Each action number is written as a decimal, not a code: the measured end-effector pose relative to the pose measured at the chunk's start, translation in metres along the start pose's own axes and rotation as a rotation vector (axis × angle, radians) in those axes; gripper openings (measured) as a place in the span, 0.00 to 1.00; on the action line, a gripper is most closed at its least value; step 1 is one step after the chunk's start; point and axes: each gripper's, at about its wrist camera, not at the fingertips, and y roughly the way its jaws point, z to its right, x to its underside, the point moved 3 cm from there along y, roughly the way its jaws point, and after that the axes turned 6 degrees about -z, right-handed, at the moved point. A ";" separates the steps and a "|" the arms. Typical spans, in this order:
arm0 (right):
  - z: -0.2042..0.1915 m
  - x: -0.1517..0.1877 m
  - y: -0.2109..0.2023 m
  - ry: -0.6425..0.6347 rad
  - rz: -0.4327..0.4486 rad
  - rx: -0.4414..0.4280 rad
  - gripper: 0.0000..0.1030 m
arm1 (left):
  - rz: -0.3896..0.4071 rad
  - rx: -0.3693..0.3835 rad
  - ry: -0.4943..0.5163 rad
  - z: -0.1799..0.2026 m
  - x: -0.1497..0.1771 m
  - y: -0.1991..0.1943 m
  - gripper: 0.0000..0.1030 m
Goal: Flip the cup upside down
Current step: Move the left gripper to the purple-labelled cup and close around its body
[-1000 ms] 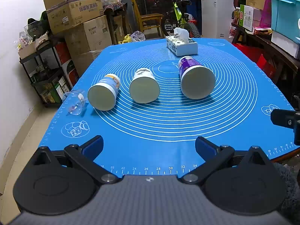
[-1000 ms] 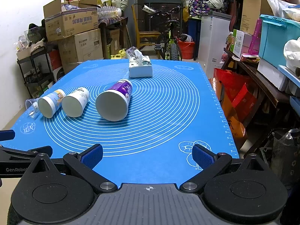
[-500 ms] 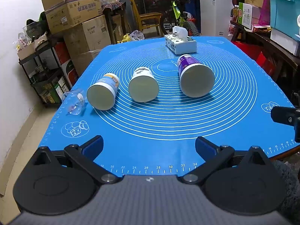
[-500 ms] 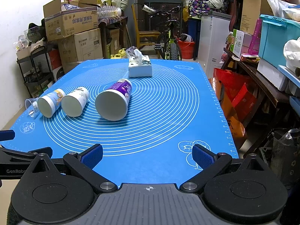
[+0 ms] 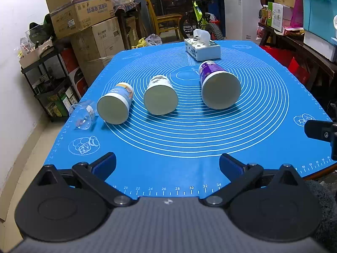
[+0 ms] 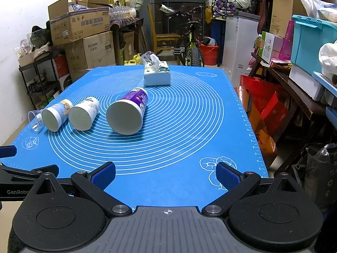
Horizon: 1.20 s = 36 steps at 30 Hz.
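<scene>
Three paper cups lie on their sides on the blue mat (image 5: pixel 189 139), mouths towards me: a blue-and-yellow cup (image 5: pixel 115 105) (image 6: pixel 55 115), a white cup (image 5: pixel 160 97) (image 6: pixel 83 113) and a larger purple cup (image 5: pixel 219 85) (image 6: pixel 127 111). A clear plastic cup (image 5: pixel 83 116) (image 6: pixel 34 117) lies on its side at the mat's left edge. My left gripper (image 5: pixel 167 163) is open and empty over the near edge. My right gripper (image 6: pixel 165 175) is open and empty at the near right part of the mat (image 6: pixel 189 126).
A tissue box (image 5: pixel 202 49) (image 6: pixel 157 74) stands at the far middle of the mat. Cardboard boxes (image 5: pixel 84 21) and a shelf stand left of the table. A bicycle (image 6: pixel 191 48), a white cabinet and cluttered benches stand behind and to the right.
The left wrist view has shifted slightly, so the cups sit a little higher in it. The right gripper has barely moved. Both grippers stay open.
</scene>
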 end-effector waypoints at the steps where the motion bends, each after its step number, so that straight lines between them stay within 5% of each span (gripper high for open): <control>1: 0.000 0.000 0.000 0.000 0.000 -0.001 0.98 | 0.000 0.000 0.001 0.000 0.000 0.000 1.00; 11: 0.005 -0.002 0.005 -0.005 0.003 0.004 0.98 | 0.012 0.015 -0.014 0.003 -0.005 -0.001 1.00; 20: 0.026 -0.032 0.014 0.008 0.062 0.037 0.98 | 0.095 0.021 0.026 0.029 -0.058 0.008 1.00; 27: 0.046 -0.055 0.033 0.046 0.078 0.056 0.98 | 0.052 0.054 0.009 0.055 -0.114 0.072 1.00; 36: 0.067 -0.054 0.053 0.071 0.049 0.075 0.98 | -0.128 0.073 -0.017 0.083 -0.151 0.150 1.00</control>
